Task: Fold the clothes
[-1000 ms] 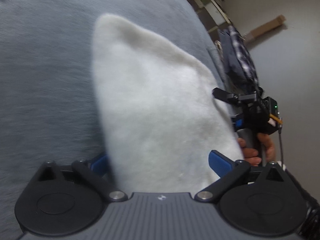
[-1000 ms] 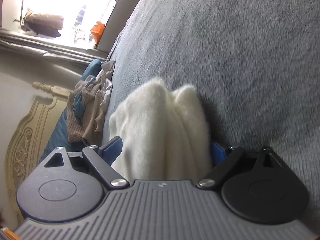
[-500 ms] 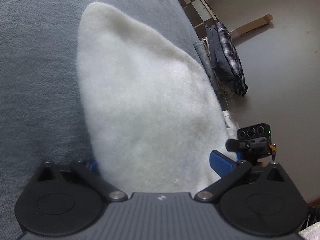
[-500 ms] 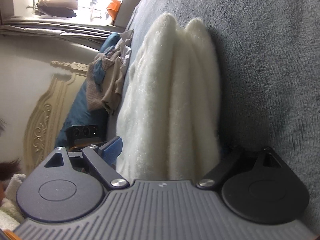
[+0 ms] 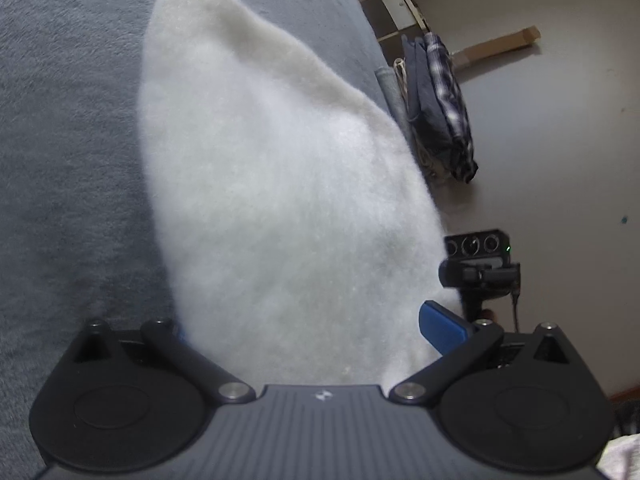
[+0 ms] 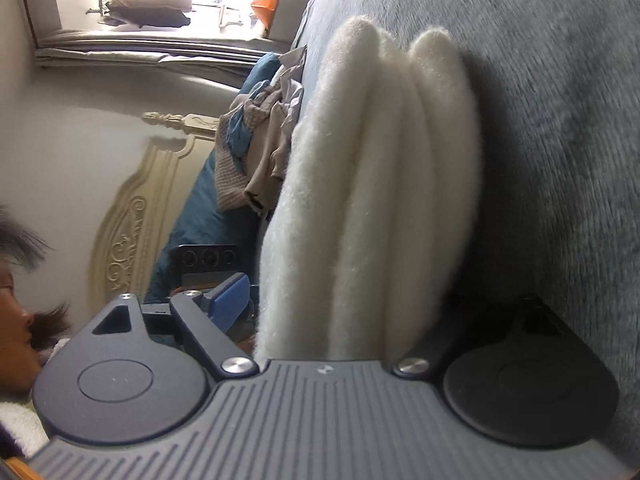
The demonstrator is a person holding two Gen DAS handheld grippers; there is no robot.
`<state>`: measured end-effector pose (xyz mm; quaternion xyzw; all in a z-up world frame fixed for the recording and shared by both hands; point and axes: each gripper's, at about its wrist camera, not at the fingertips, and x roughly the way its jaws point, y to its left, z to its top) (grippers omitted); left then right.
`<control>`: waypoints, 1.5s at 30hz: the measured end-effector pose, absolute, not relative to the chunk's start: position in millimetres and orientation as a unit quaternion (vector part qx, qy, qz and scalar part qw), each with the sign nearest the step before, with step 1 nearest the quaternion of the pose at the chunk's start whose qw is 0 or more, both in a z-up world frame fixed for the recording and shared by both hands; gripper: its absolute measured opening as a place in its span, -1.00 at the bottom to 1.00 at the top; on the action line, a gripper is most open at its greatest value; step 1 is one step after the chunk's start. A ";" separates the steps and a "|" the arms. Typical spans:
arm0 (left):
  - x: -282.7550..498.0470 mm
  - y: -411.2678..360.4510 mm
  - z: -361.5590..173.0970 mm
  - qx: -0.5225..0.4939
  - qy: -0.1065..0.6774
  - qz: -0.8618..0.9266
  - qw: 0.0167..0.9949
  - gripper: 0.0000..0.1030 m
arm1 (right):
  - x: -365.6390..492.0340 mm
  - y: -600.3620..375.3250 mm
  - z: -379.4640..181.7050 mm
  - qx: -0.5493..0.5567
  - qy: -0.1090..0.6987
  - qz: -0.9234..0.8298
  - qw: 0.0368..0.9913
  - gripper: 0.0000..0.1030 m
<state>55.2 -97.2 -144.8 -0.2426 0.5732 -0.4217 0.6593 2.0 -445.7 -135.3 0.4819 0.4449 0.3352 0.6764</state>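
Left gripper [image 5: 308, 328]: fingers spread wide, with the folded white fleece [image 5: 280, 184] between them. The right-hand blue pad [image 5: 442, 330] stands just clear of the fleece edge; the other pad is almost wholly buried under the fabric, so contact there cannot be confirmed. Whether this gripper pinches the fleece cannot be told.

Right gripper [image 6: 340, 308]: jaws wide and closing, the fleece [image 6: 372, 200] between them. Its stacked folds show edge-on — about four rounded layers. The visible blue pad [image 6: 230, 300] sits apart from the nearest layer; the opposite finger is hidden between the fleece and the bedcover.

The fleece lies on the grey bedcover [image 5: 68, 160], near the bed's edge on the floor side, its lowest layer resting on the cover.

Markings: a small pale emblem on each gripper body [image 5: 321, 395] — no readable lettering anywhere.

Surroundings: a pile of loose clothes [image 6: 256, 152] farther along the bed by the carved headboard [image 6: 132, 216]; dark garments [image 5: 440, 104] hang beyond the bed's edge.
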 end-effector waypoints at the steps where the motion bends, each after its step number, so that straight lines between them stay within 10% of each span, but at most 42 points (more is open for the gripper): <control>1: 57.1 -101.5 -145.2 -0.239 0.574 -0.419 0.662 0.99 | 6.5 -443.8 -136.8 0.483 0.447 0.333 0.676 0.58; 9: 50.1 -103.7 -135.2 -0.231 0.573 -0.404 0.675 0.99 | 7.7 -434.0 -116.1 0.431 0.465 0.299 0.713 0.13; 45: 16.4 -218.3 6.3 -0.034 0.535 -0.494 0.685 0.91 | -88.1 -458.4 -5.9 0.399 0.336 0.229 0.822 0.09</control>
